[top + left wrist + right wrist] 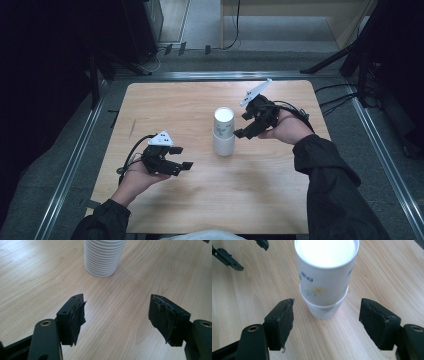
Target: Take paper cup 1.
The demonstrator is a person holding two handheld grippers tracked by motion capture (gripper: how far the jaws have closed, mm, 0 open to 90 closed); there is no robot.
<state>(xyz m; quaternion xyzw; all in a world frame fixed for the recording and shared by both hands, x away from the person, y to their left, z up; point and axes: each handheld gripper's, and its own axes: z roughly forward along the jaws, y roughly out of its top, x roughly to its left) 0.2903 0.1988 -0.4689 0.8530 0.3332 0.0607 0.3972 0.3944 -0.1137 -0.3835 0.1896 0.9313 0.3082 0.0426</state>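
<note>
A white paper cup (223,121) with a small flower print (318,290) stands nested on a ribbed white cup stack (223,145) near the middle of the wooden table (165,105). My right gripper (243,125) is just to the right of the printed cup, slightly raised. Its jaws are open, and in the right gripper view the gripper (327,307) has the cup ahead between the pads without touching. My left gripper (183,157) rests low at the front left, open and empty, pointing toward the ribbed stack (103,257), which is well ahead of the gripper (117,302).
The table is bordered by metal rails (75,160) on both sides and at the back. Cables (335,97) trail off the right edge. Dark equipment (140,30) and a wooden unit (300,15) stand on the floor beyond the far edge.
</note>
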